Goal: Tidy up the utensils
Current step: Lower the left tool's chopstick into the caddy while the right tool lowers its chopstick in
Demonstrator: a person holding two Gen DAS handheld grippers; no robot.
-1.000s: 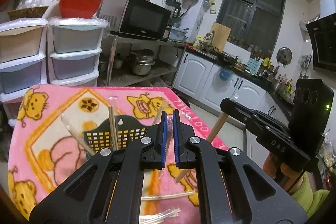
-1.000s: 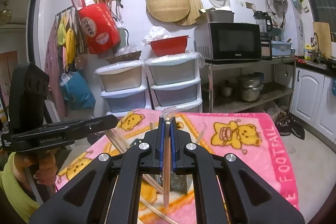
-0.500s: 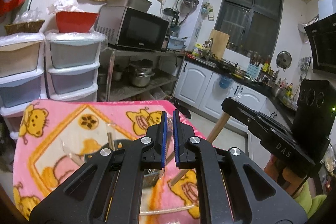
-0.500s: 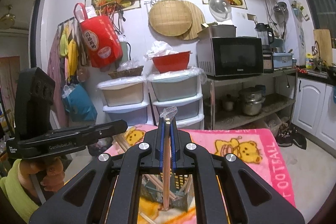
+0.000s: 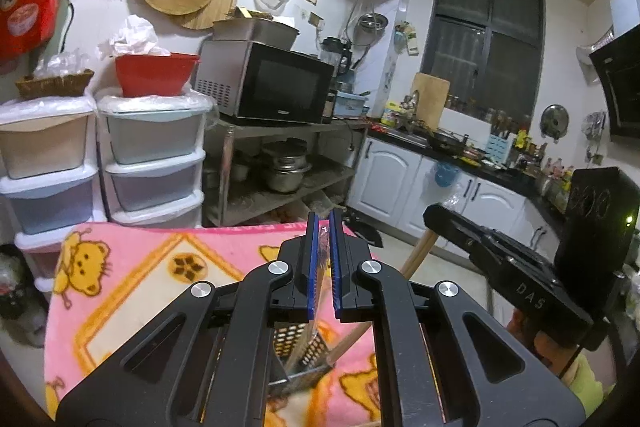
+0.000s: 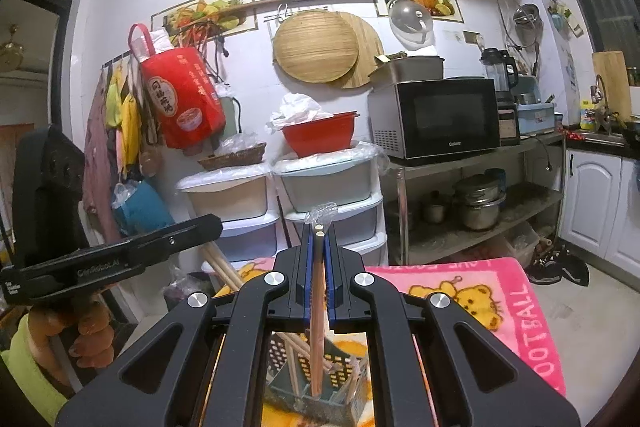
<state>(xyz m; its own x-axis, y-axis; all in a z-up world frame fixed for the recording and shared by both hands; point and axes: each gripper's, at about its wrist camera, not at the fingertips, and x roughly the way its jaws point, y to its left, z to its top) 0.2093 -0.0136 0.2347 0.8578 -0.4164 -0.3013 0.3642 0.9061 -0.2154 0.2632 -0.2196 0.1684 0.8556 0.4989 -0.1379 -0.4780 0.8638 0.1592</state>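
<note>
A cluttered kitchen with a black microwave (image 5: 276, 87) lies behind a bench under a pink cartoon-bear blanket (image 5: 132, 279). In the left wrist view, the left gripper (image 5: 324, 259) has its fingers pinched narrow on a thin plastic-wrapped utensil above the perforated black utensil basket (image 5: 300, 351). In the right wrist view, the right gripper (image 6: 319, 267) clamps wrapped wooden chopsticks (image 6: 318, 311), their tips inside the basket (image 6: 316, 383).

Materials noted: wood, plastic, fleece.
Pale matt wooden chopsticks (image 6: 317, 311) showing in crinkly clear wrap; perforated plastic holder (image 6: 320, 387) sitting on fuzzy pink blanket (image 6: 516, 311).
</note>
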